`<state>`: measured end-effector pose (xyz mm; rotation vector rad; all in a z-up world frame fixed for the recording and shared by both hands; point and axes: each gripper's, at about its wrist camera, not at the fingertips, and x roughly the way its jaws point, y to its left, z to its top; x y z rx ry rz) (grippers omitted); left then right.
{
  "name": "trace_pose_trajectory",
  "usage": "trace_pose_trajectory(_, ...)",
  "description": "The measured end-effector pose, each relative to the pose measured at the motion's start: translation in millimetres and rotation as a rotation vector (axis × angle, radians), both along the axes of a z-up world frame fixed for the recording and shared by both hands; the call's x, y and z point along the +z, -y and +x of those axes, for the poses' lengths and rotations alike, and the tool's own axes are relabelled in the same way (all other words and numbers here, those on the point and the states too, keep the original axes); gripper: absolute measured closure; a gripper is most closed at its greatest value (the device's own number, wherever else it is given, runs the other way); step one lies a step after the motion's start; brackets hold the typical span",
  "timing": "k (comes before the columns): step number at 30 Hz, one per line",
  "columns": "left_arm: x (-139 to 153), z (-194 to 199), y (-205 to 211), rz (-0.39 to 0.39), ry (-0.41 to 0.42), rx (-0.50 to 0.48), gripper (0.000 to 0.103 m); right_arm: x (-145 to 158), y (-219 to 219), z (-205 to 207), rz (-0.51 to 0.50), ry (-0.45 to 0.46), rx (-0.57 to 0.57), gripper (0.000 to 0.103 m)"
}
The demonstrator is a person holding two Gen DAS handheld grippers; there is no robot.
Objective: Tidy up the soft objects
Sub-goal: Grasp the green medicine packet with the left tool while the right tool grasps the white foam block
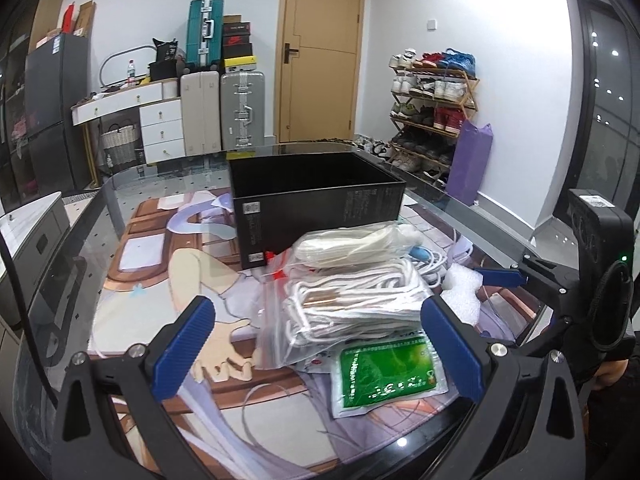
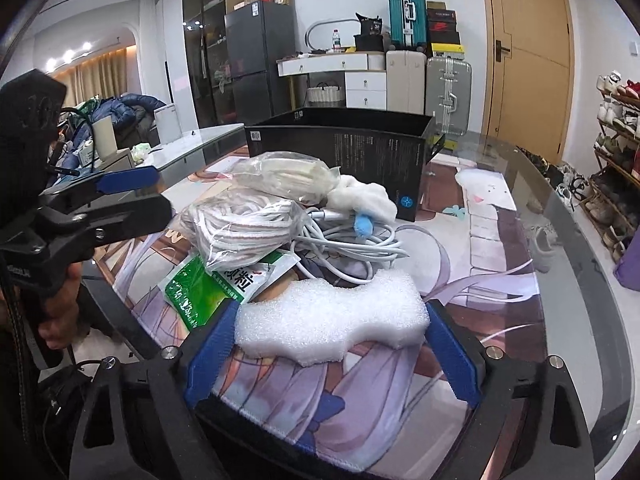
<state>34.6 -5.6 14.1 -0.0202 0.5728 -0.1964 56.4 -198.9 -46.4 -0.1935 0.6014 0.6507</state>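
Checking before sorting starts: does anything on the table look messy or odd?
Yes: the soft items lie heaped beside the black box, not in it. A loose white cable sprawls under the bagged rope, which overlaps the green packet.

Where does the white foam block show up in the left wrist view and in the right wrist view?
Left wrist view: the white foam block is at right of centre, mostly hidden behind the bagged cords and the left gripper's right finger.
Right wrist view: the block fills lower centre, between the right gripper's blue pads, both touching its ends.
Shared landmark: the open black box, behind the pile in both views.
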Motion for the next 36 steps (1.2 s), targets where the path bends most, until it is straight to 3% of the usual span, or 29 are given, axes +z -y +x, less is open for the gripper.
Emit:
trace_pose_trajectory(11, -9.7, 27.6, 25.3, 0.008, -0.099, -0.062, 0.000, 6.0, 17.6, -2.6, 0.051, 0.003, -0.029, 0.011)
trace_pose_trajectory(22, -21.0, 46.9, 33.4, 0.036, -0.150, -0.047, 0.003, 2.4, 21.9, -2.7, 0.060, -0.015, -0.032, 0.011)
trace_pose_trajectory(28, -19.9, 38.2, 34.3, 0.057, -0.119, -0.069, 0.028, 2.3, 22.5, -2.7, 0.066, -0.016, -0.038, 0.011)
trace_pose_trajectory(30, -14.8, 33.0, 32.9, 0.057, -0.099, -0.071, 0.057, 2.8, 22.2, -3.0, 0.066, -0.012, -0.040, 0.011)
trace_pose_trajectory(32, -12.6, 31.7, 29.1, 0.044, -0.099, -0.076, 0.061, 4.2, 21.7, -4.9, 0.070, -0.007, -0.037, 0.011)
trace_pose_trajectory(36, -12.5, 27.6, 24.2, 0.042, -0.088, -0.072, 0.058, 6.0, 20.1, -8.2, 0.064, 0.000, -0.032, 0.011)
